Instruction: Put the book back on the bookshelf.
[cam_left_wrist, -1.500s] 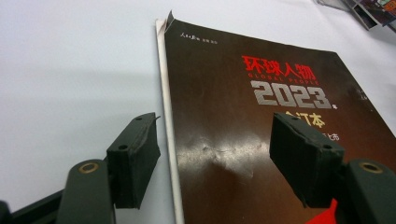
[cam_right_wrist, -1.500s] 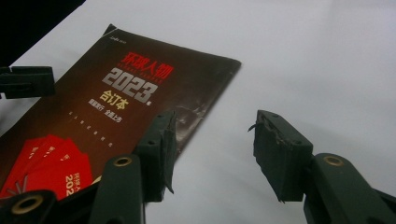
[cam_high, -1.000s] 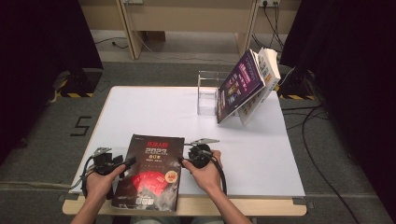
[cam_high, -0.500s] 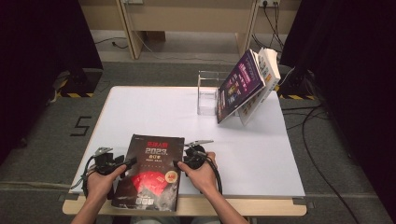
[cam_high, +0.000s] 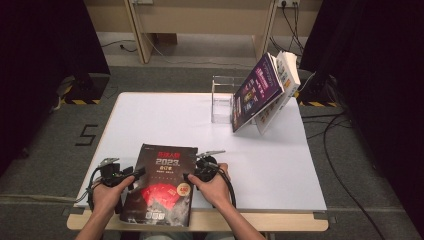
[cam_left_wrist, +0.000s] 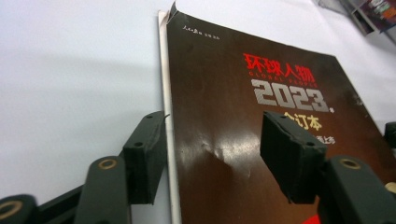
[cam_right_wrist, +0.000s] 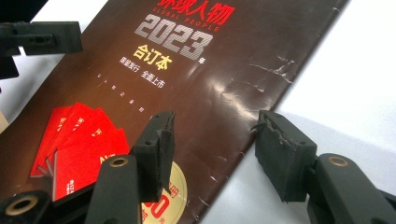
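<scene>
Left gripper jaws closing astride magazine spine, right gripper opening, white table, grey carpet.

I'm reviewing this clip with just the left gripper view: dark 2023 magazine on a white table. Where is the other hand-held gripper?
Observer: The right hand-held gripper sits at the magazine's opposite long edge, in the high view.
Operator: Gripping it?
Observer: No; in the right gripper view its jaws stand apart, one over the cover, one over the bare table.
Operator: Anything at the far side?
Observer: A clear stand with a purple magazine leaning in it, a white book behind.
</scene>
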